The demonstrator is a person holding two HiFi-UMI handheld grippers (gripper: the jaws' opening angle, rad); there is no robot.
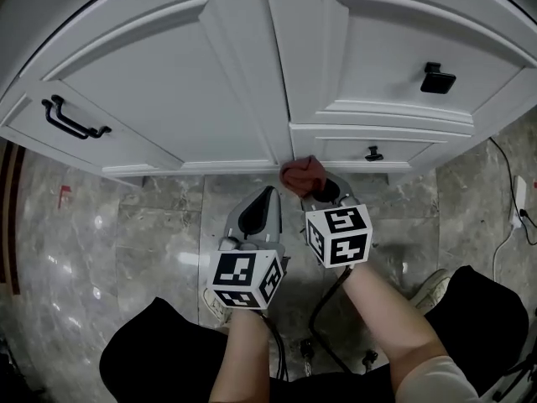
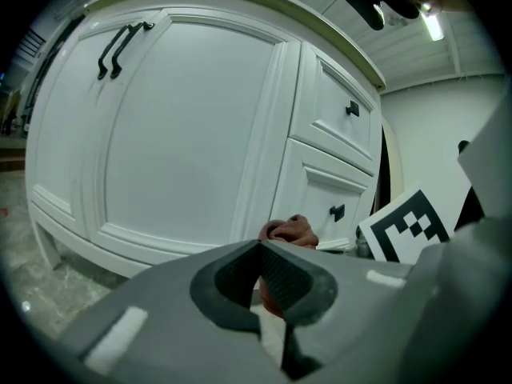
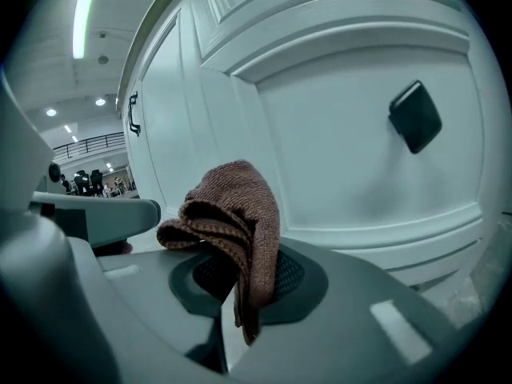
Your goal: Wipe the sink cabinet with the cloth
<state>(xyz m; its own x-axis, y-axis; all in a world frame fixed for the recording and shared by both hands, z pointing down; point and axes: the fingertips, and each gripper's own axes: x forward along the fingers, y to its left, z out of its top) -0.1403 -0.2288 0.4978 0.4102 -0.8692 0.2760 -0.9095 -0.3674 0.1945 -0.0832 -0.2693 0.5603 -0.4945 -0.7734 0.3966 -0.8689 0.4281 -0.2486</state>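
Cloth [image 3: 232, 206] is pinched in the right hand-held gripper [image 3: 244, 282] by the sink cabinet [image 1: 210, 82]; hard rubbing might pull it loose. Left hand-held gripper [image 2: 260, 250]: closed, empty.

A crumpled brown cloth [image 1: 299, 175] hangs at the bottom rail of the white sink cabinet [image 1: 243, 99].

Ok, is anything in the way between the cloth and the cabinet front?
Nothing visible. The right gripper holds the cloth at the lower edge of the cabinet, beside the small drawer, with nothing between them. The left gripper sits shut and empty.
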